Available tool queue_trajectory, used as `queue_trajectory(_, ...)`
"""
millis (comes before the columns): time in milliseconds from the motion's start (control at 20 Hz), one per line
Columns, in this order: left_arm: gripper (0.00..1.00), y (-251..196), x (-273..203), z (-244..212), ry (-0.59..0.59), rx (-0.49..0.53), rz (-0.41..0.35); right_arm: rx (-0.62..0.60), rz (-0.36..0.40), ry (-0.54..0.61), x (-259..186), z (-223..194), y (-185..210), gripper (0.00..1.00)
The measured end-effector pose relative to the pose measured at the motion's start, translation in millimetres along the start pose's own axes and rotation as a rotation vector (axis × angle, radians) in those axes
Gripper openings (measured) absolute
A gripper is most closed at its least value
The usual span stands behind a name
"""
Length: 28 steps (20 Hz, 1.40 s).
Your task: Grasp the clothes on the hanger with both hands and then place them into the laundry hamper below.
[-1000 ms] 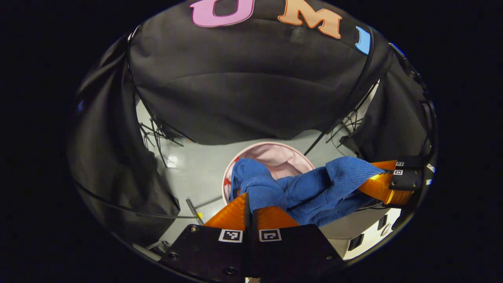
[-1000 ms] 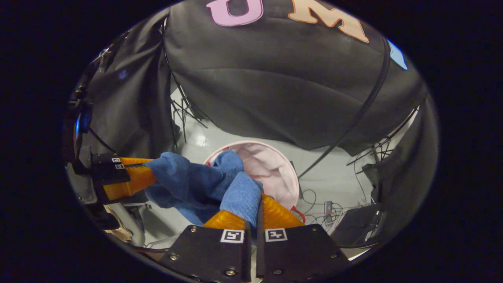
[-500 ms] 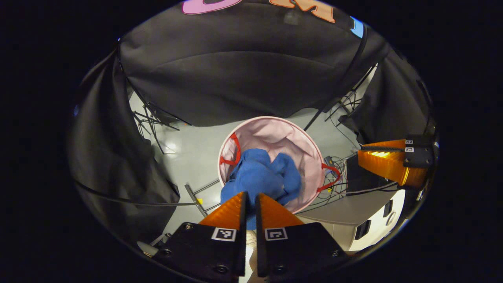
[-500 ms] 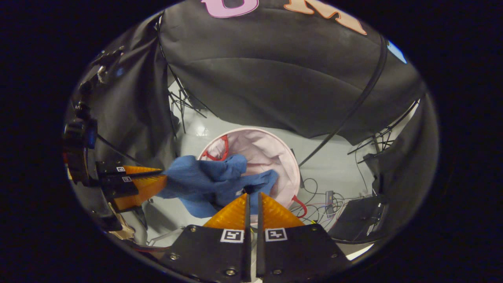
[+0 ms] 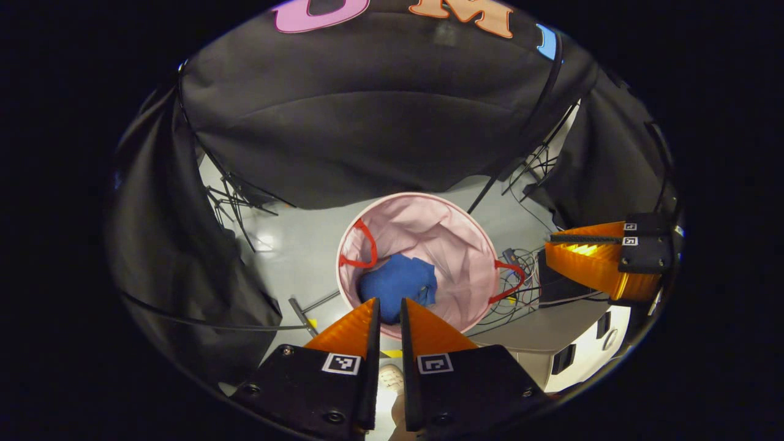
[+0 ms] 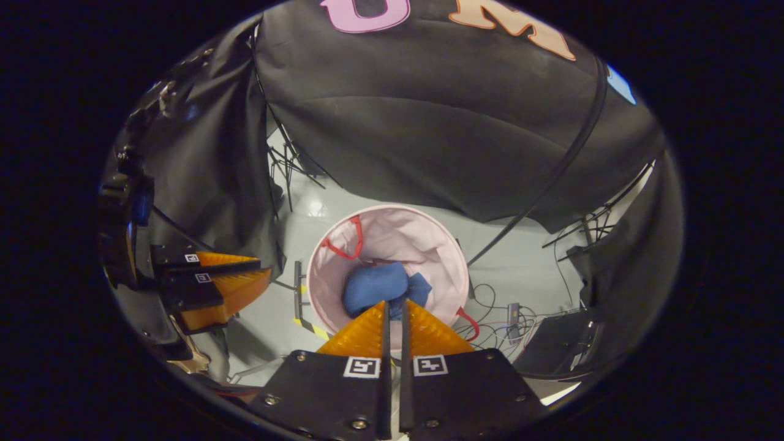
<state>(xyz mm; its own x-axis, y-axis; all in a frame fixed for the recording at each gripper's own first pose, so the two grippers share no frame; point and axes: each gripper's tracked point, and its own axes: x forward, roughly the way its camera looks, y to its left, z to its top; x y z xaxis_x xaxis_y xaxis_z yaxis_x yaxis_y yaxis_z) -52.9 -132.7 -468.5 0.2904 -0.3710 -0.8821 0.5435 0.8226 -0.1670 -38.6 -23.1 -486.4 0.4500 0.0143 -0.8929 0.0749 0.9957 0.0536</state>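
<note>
Blue clothes [image 5: 398, 282] sitting bunched up in the pink laundry hamper [image 5: 465, 245], both grippers empty above it

Left gripper [image 5: 389, 305] is at bottom centre of the left gripper view, fingers almost together with a thin gap, gripping nothing; right gripper [image 6: 394, 308] is the same in its own view, and it also pops up at the right edge of the left gripper view; hamper sits mid-frame on the grey floor [image 5: 294, 245], red handles [image 5: 361, 245] on its rim; tangled cables [image 6: 508, 324] lie lower right of it, a black-and-yellow striped bar [image 6: 303, 306] just left; nothing blocks the hamper except the fingertips overlapping its near rim.
</note>
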Motion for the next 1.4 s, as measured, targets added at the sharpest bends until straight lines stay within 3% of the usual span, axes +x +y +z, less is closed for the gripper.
queue_trajectory(250, 0.20, -4.8, -26.8, 43.9, -0.125, -0.007, -0.003, 0.009, -0.012, -0.112, -24.5, 30.7, -3.8, 0.06)
queue_trajectory(550, 0.20, -17.0, -85.9, 122.4, -0.346, -0.028, -0.023, 0.048, -0.018, -0.346, -82.2, 97.1, -6.5, 0.06)
queue_trajectory(700, 0.19, -26.4, -127.5, 166.0, -0.494, -0.036, -0.047, 0.054, -0.023, -0.494, -125.7, 137.4, -8.2, 0.06)
queue_trajectory(750, 0.24, -31.6, -142.7, 179.2, -0.544, -0.035, -0.055, 0.054, -0.025, -0.547, -140.5, 151.7, -8.5, 0.06)
queue_trajectory(800, 0.19, -34.6, -157.6, 191.4, -0.592, -0.033, -0.063, 0.054, -0.026, -0.598, -156.9, 165.7, -8.9, 0.06)
queue_trajectory(1050, 0.18, -48.2, -229.2, 236.4, -0.799, -0.015, -0.084, 0.071, -0.049, -0.828, -241.4, 220.5, -17.3, 0.06)
queue_trajectory(1150, 0.12, -54.4, -260.7, 252.5, -0.892, 0.005, -0.084, 0.075, -0.061, -0.904, -272.8, 235.6, -23.2, 0.05)
queue_trajectory(1200, 0.19, -54.4, -281.0, 260.8, -0.954, 0.017, -0.071, 0.070, -0.073, -0.936, -287.4, 242.4, -27.3, 0.05)
queue_trajectory(1300, 0.17, -63.4, -304.8, 280.7, -1.032, 0.037, -0.067, 0.056, -0.098, -0.991, -315.4, 249.7, -35.7, 0.05)
queue_trajectory(1400, 0.24, -71.1, -322.5, 289.8, -1.074, 0.047, -0.075, 0.052, -0.112, -1.036, -340.4, 252.5, -44.4, 0.05)
